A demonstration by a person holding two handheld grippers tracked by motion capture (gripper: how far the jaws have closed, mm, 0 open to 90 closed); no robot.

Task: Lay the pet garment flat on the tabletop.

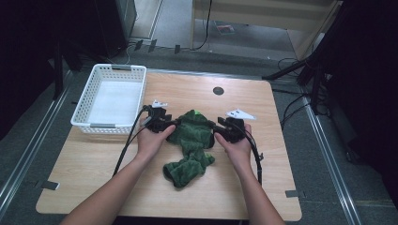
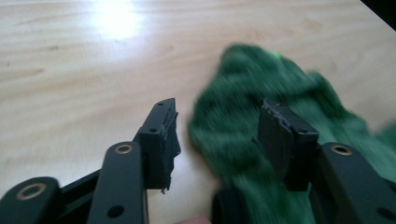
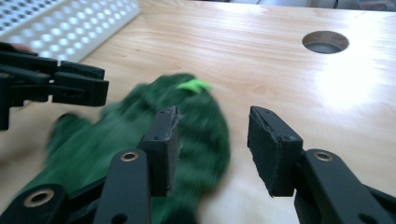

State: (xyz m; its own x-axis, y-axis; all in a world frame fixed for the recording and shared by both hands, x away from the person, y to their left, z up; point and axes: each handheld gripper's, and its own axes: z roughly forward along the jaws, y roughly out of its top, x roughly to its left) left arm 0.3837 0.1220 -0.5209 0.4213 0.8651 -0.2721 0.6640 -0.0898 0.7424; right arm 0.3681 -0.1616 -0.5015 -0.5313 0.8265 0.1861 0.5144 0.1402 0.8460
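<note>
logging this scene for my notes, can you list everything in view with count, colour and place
towel: one, dark green with a small bright green tag, crumpled mid-table between the two grippers
basket: one, white perforated plastic, far left corner of the table
table: one, light wood, with a round dark hole near its far edge
floor: grey, around the table, with black cables on the right
left gripper: one, black, at the towel's left edge, jaws apart, with the towel's edge between them but not pinched
right gripper: one, black, at the towel's right edge, jaws apart, nothing pinched
hands and forearms: two, coming in from the bottom edge, each holding a gripper
</note>
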